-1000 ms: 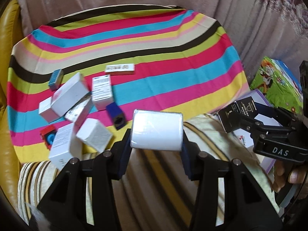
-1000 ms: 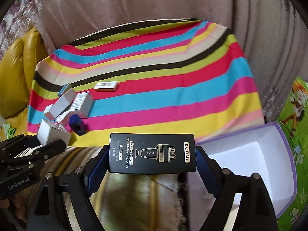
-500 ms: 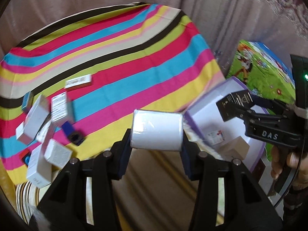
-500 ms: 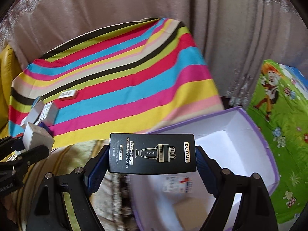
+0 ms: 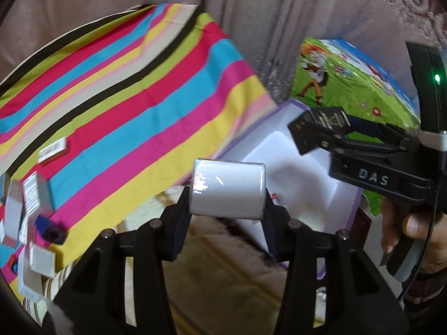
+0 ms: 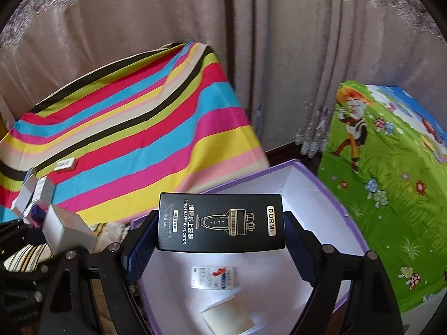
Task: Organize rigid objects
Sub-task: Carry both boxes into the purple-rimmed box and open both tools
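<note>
My left gripper [image 5: 226, 192] is shut on a small white box [image 5: 226, 189], held in the air beside the near left corner of a purple-rimmed white storage box [image 5: 346, 215]. My right gripper [image 6: 220, 224] is shut on a black DORMI box [image 6: 220, 222], which hangs over the open storage box [image 6: 349, 217]. Inside that box lie a small white printed packet [image 6: 213, 277] and a beige flat box [image 6: 227, 318]. In the left wrist view the right gripper [image 5: 321, 128] with its black box shows above the storage box. The white box [image 6: 67, 230] shows at the lower left of the right wrist view.
A striped cloth [image 5: 125, 106] covers the table to the left, with several small boxes [image 5: 33, 195] and a dark blue object [image 5: 50, 230] near its left end. A green cartoon-print box [image 6: 391, 181] stands right of the storage box. Curtains [image 6: 251, 42] hang behind.
Both grippers have swung to the right, away from the striped table, carrying their boxes. The storage box has come into full view under the right gripper.
</note>
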`<state>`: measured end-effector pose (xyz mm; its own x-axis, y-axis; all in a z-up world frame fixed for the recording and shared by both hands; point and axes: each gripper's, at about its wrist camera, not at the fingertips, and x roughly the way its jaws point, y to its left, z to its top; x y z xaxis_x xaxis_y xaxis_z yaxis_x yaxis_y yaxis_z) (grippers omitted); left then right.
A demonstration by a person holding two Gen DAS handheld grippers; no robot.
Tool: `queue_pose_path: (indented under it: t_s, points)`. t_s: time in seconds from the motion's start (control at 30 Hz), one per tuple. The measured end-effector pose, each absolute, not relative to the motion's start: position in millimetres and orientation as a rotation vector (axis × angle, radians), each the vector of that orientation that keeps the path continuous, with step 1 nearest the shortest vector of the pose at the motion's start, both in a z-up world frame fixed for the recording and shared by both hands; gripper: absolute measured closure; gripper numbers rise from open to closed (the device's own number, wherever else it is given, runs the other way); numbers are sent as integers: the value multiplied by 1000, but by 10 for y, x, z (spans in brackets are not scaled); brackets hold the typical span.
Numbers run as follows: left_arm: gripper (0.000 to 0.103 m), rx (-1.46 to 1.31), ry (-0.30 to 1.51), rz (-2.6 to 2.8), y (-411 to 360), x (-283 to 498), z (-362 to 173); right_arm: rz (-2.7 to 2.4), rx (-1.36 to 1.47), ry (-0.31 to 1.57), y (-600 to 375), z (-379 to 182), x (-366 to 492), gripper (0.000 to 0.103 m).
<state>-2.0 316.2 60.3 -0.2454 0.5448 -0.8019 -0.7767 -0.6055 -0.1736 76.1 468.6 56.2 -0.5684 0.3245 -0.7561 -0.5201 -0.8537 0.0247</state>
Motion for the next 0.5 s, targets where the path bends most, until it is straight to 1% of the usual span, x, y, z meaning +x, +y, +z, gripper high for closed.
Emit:
queue_pose_path:
  t_s: [0.1,0.13,0.17,0.2,0.23,0.27,0.5]
  points:
    - [53,-1111,329,1869,3327,34,566,2369,-1049,339,4758,584,802,17]
    - [51,-1110,325,1838,3366,48,556,2363,-1041,346,4779,581,808,17]
    - [40,-1112,317,1809,3401,57,544,2357,-1032,357,4801,578,820,16]
    - [34,-1117,309,1791,3419,65,532,2354,-1029,371,4819,569,827,16]
    - [25,-1118,304,1789,3419,71,530,2356,-1030,386,4829,558,831,16]
    - [23,-1117,302,1795,3408,73,537,2357,-1033,393,4827,555,835,16]
    - [23,-1118,218,1898,3181,-31,603,2375,-1053,401,4788,532,793,15]
